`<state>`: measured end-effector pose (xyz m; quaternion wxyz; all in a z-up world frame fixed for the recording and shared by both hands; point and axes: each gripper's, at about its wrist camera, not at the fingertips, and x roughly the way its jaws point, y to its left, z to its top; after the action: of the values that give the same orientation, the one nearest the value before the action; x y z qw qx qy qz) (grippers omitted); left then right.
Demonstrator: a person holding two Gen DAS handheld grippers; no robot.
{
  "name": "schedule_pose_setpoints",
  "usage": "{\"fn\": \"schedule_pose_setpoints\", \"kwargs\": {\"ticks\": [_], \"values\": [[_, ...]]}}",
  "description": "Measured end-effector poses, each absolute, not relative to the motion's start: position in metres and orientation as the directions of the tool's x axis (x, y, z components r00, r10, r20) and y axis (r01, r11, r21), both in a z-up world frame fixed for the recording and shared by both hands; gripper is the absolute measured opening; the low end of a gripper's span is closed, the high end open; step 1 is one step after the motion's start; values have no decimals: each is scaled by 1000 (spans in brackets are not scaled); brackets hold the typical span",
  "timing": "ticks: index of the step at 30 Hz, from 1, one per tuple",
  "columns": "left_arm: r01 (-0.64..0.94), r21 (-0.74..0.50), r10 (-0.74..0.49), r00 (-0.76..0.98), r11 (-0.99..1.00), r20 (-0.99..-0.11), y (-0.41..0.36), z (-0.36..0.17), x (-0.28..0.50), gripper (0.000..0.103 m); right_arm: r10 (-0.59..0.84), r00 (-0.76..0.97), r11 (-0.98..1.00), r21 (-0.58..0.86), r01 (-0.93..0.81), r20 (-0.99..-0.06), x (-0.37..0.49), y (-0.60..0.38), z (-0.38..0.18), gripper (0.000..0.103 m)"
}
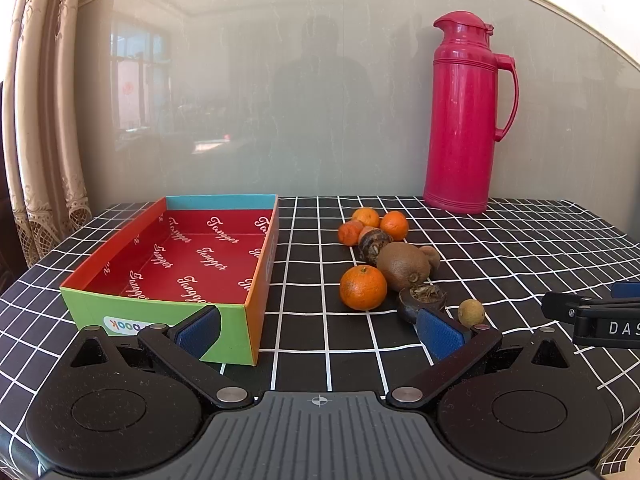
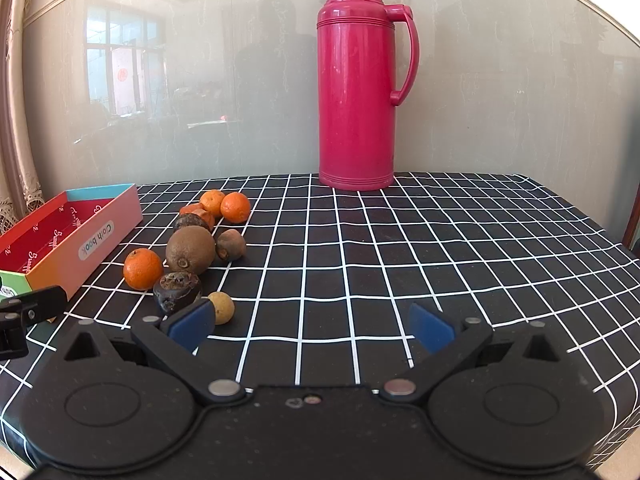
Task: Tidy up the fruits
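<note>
Nine or so fruits lie bunched at the centre of the left wrist view, on the black checked tablecloth [image 1: 520, 240], just right of the open cardboard box [image 1: 256, 320]. I judge they are heaped there ready for sorting, since the red box floor holds no fruit yet.

Nearest my left gripper [image 1: 320, 330] sits a glossy tangerine [image 1: 363, 287], bright orange with a green stem scar, touching nothing but the cloth. Behind it a fuzzy brown kiwi [image 1: 402, 265] leans against a dark, wrinkled fruit [image 1: 424, 300], which I cannot name for certain. A small tan longan [image 1: 471, 312] rests at the lower right of the pile, and more tangerines crowd the far end.

Both tools are spread wide and grasp nothing. My right gripper [image 2: 312, 326] hovers low over bare cloth, its left pad just in front of the longan in the lower left of its view. A pink thermos [image 2: 356, 80] stands upright at the back, well apart.
</note>
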<state>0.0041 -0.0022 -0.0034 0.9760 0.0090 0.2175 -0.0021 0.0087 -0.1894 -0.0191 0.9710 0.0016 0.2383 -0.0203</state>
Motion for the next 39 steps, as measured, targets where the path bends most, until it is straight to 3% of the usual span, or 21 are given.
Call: {"fn": "schedule_pose_setpoints", "kwargs": {"ticks": [10, 19, 27, 29, 31, 36, 39], "values": [[23, 16, -14, 902, 1000, -431, -5, -3, 6, 103, -39, 888, 999, 1, 45, -458, 8, -191, -17, 103], [96, 41, -66, 887, 995, -457, -46, -8, 22, 103, -150, 913, 981, 54, 184, -378, -2, -224, -6, 103], [236, 14, -202, 861, 972, -467, -87, -17, 37, 102, -220, 899, 959, 83, 270, -379, -2, -256, -1, 103], [263, 11, -225, 846, 965, -484, -98, -20, 41, 75, -237, 892, 951, 97, 295, -384, -2, -265, 0, 103], [280, -3, -241, 822, 960, -516, -106, -24, 47, 63, -248, 886, 944, 110, 312, -391, -1, -272, -1, 103], [278, -13, -240, 803, 961, -545, -121, -33, 61, 55, -260, 876, 936, 117, 333, -407, -1, -281, -5, 103], [245, -17, -210, 789, 969, -577, -124, -39, 70, 42, -266, 872, 934, 113, 338, -411, -2, -282, -6, 103]]}}
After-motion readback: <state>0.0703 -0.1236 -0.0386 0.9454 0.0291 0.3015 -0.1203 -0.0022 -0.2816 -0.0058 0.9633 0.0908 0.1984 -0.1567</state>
